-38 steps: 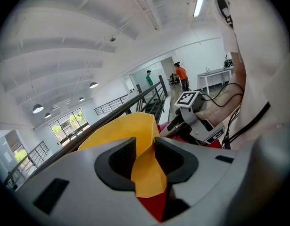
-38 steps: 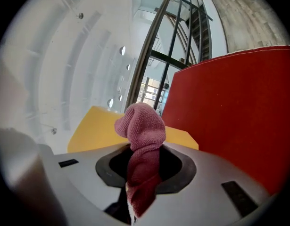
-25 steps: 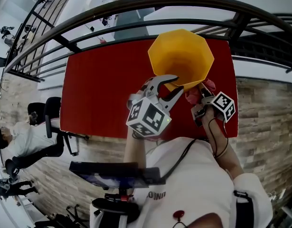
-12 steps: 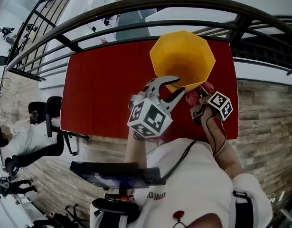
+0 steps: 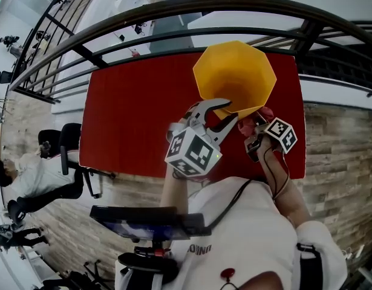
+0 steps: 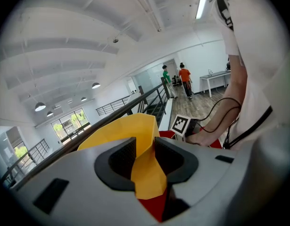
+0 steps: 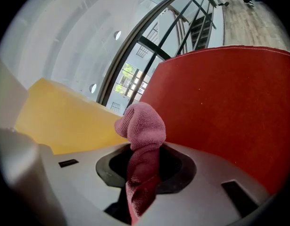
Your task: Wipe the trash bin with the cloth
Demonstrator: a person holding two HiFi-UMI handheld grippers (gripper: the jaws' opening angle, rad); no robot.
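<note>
One yellow trash bin (image 5: 234,71), eight-sided with its open mouth facing up, stood at the far right part of one red table (image 5: 131,113). One pink cloth (image 7: 141,126) was bunched up just beside the bin's outer wall, at its near right side; whether cloth and wall actually touched could not be told.

There were two hand-held grippers. In the left gripper view, the left gripper (image 6: 144,147) had its fingers (image 6: 121,157) drawn in narrow, pinching the near wall of the bin, one dark pad on each face of the thin yellow plastic. In the head view, this left gripper reached the bin's near edge from below. The right gripper (image 7: 144,166) had its jaws nearly together, clamped on the cloth, which rose between them in a rounded fold and hung out below them in a loose end. In the head view, the right gripper sat just right of the left one, with the cloth at the bin's lower right corner.

Beyond the table ran a curved dark railing (image 5: 173,8). One person (image 5: 28,180) sat far left by one office chair (image 5: 68,141). In the left gripper view, two people (image 6: 184,79) stood in the distance.
</note>
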